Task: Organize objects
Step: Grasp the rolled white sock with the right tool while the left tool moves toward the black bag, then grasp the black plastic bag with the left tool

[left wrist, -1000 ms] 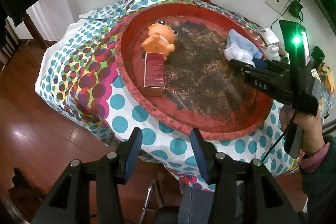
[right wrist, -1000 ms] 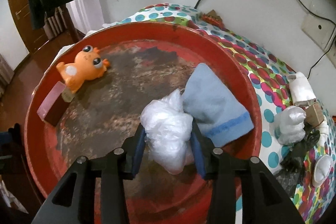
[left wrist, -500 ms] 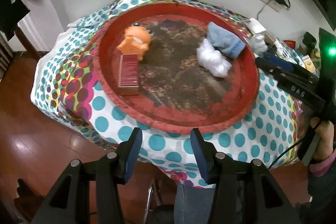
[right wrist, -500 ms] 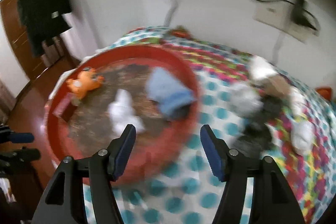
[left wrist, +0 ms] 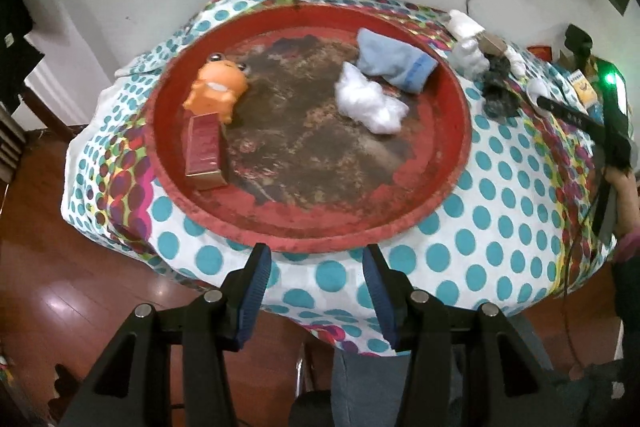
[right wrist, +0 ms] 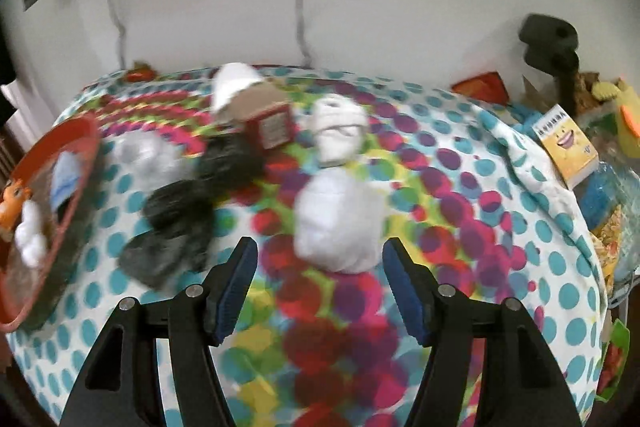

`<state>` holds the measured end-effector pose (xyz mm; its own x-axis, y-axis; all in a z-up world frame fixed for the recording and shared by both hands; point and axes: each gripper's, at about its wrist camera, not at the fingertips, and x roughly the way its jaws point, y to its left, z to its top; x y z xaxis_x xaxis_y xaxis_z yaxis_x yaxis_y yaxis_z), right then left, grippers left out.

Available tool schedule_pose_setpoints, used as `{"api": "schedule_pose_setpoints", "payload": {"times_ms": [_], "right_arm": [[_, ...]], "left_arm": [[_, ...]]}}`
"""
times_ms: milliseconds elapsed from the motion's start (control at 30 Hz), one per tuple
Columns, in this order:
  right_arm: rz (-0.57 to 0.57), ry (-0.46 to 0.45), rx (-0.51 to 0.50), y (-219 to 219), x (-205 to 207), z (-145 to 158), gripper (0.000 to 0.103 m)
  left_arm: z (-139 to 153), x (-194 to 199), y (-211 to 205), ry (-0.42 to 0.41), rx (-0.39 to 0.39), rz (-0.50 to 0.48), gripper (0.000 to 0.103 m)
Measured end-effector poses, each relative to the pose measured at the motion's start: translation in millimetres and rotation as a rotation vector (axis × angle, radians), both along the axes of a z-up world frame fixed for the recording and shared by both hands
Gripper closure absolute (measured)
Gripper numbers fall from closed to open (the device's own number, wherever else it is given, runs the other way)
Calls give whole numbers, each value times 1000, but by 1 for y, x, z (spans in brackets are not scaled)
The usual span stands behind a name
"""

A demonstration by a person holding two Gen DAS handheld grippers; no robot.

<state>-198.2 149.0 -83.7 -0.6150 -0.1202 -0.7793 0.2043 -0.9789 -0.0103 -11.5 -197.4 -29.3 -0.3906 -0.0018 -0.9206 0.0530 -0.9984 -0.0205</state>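
Note:
A round red tray [left wrist: 452,163] on the dotted tablecloth holds an orange toy [left wrist: 218,89], a red box [left wrist: 204,151], a crumpled white plastic bag [left wrist: 370,101] and a blue cloth [left wrist: 392,61]. My left gripper [left wrist: 316,283] hangs open over the tray's near rim, nothing between its fingers. My right gripper [right wrist: 320,279] is open over the cloth to the right of the tray [right wrist: 60,223]. Just beyond its fingertips sits a white bundle [right wrist: 338,227], not touched. Farther back lie another white bundle [right wrist: 340,131], black bags [right wrist: 176,223] and a small box [right wrist: 268,119].
A yellow carton [right wrist: 568,147] and bright packets crowd the table's right edge. Wall sockets with cables are behind the table. A silvery bag [right wrist: 144,155] lies near the tray. A hand [left wrist: 624,187] holds the right gripper [left wrist: 576,117] at the table's right side. Wooden floor lies below.
The right gripper opened, left the white plastic bag in the tray and swung right to the pile on the tablecloth. The left gripper drifted sideways, still open.

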Motion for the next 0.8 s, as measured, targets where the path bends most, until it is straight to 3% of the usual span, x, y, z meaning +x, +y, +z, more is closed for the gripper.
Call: {"api": "schedule_pose_setpoints", "payload": {"times_ms": [133, 300, 367, 467, 800], "right_arm": [[-35, -5, -26, 9, -17, -10, 32], [-30, -23, -50, 8, -33, -21, 33], [-8, -26, -39, 4, -37, -25, 47], [27, -15, -19, 1, -38, -27, 58], [39, -15, -55, 42, -24, -25, 59]], "left_arm": [[0, -8, 24, -19, -26, -49, 54], [1, -18, 59, -22, -41, -116, 54], [0, -24, 73, -30, -61, -144, 54], [-1, -35, 91, -38, -62, -173, 54], [-13, -81, 157, -45, -2, -293, 54]]}}
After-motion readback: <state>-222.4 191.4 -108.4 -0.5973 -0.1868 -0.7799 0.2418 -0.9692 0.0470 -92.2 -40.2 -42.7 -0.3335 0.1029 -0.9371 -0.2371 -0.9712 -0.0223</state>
